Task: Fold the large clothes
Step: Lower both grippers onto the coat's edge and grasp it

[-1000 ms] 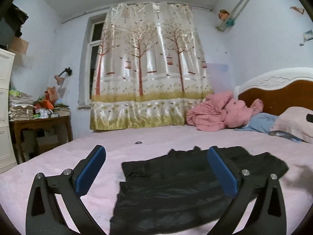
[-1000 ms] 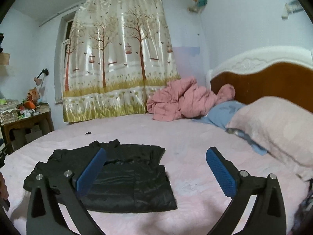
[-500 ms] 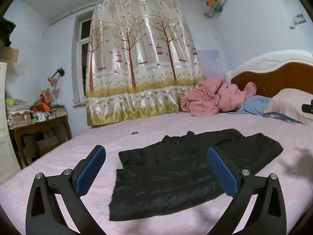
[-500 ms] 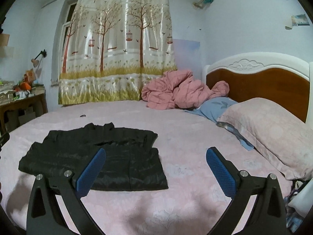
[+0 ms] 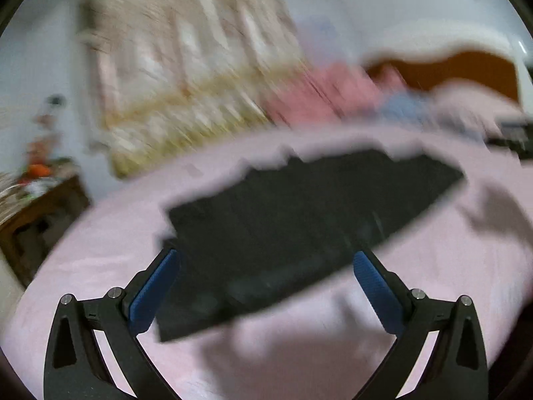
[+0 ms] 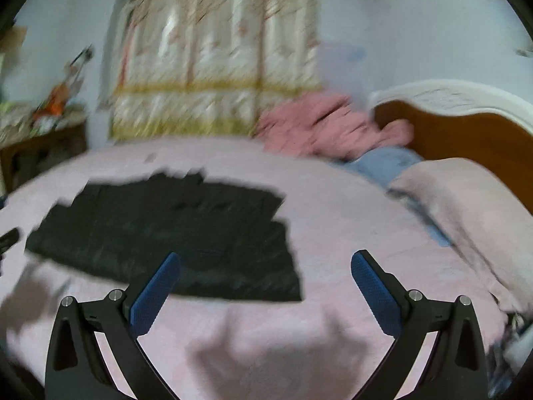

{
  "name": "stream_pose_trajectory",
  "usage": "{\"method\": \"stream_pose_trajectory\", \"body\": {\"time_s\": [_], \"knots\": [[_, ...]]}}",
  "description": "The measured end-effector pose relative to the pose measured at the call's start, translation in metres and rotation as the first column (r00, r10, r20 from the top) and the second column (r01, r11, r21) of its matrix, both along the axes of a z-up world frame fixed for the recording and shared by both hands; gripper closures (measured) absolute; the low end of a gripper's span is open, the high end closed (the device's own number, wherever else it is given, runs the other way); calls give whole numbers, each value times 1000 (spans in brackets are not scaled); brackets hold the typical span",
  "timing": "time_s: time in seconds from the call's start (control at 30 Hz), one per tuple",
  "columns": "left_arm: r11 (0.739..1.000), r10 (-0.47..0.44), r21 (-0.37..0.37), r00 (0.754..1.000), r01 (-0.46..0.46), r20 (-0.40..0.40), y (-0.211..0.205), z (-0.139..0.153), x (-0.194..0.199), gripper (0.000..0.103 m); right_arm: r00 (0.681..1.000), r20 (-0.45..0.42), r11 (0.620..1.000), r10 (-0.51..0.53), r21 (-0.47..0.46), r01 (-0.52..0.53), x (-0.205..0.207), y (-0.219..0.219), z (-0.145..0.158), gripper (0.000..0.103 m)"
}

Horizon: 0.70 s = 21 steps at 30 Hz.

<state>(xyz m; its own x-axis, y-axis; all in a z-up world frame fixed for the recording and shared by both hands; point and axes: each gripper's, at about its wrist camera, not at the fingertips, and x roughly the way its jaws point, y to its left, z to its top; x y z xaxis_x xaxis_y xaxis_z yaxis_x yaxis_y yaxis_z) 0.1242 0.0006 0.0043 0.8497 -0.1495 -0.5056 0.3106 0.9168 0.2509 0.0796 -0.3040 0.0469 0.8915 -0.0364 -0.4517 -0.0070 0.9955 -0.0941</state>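
Now blurred, unlike half a second ago. Garment (image 5: 299,220) unmoved, flat on the bed (image 5: 100,253). Left gripper (image 5: 266,286) and right gripper (image 6: 265,286) both spread, holding nothing. Only in the right view: pillow (image 6: 466,206) beside the headboard (image 6: 466,133).

I can read no text, label, brand, number or sign in either wrist view. Both views are smeared by motion blur, and the patterned curtain (image 6: 216,66) shows only a blurred tree print, with no lettering I can make out.
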Motion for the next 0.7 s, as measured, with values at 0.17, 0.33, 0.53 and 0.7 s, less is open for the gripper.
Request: {"method": "stream_pose_trajectory", "body": {"time_s": [0.17,0.33,0.53,0.7], "knots": [[984,6,180,997,9,-81,-27,-36,26,0,976,-179,972,126,-174,-157,43,41,-44,0],[972,87,229,990,-60,-113,-21,-52,56,0,965,-237,921,112,-341,-191,70,76,-80,1],[940,253,267,959,-214,-124,9,-63,88,0,958,-281,884,51,-434,-174,109,83,-102,1],[953,273,181,947,-243,-168,39,-65,93,16,977,-206,874,-56,-483,-52,126,61,-100,14]]}}
